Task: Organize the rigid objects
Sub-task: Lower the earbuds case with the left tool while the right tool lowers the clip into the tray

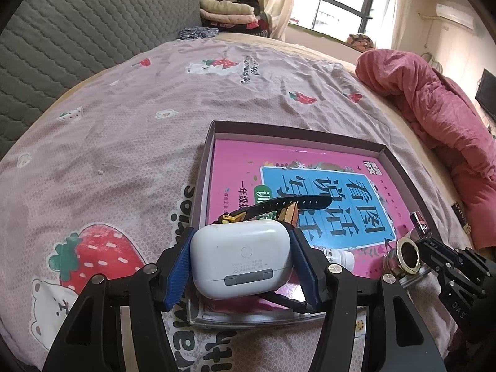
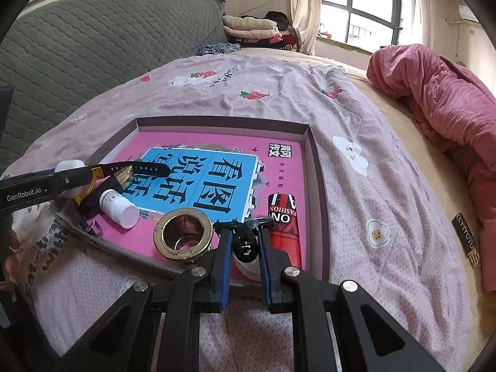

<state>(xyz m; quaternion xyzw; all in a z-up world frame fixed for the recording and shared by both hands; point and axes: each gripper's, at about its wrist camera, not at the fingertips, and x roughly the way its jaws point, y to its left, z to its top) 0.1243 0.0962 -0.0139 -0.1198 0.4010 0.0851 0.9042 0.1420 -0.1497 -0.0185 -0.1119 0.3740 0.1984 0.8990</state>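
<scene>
My left gripper (image 1: 241, 248) is shut on a white earbud case (image 1: 241, 260) and holds it over the near left corner of a shallow cardboard tray (image 1: 201, 167). The tray holds a pink book (image 1: 235, 161), a black watch (image 1: 279, 206), a white pill bottle (image 2: 119, 206), a gold ring-shaped holder (image 2: 183, 237) and a red tube (image 2: 283, 226). My right gripper (image 2: 245, 248) is shut on a small black item with a clear tip (image 2: 245, 245) at the tray's near edge (image 2: 317, 186), beside the red tube.
The tray lies on a pink strawberry-print bedsheet (image 1: 124, 130). A rolled red quilt (image 2: 440, 105) lies to the right. A dark label-like strip (image 2: 465, 238) lies on the bed at right. A grey quilted headboard (image 1: 77, 31) stands behind, with folded clothes (image 1: 229, 12).
</scene>
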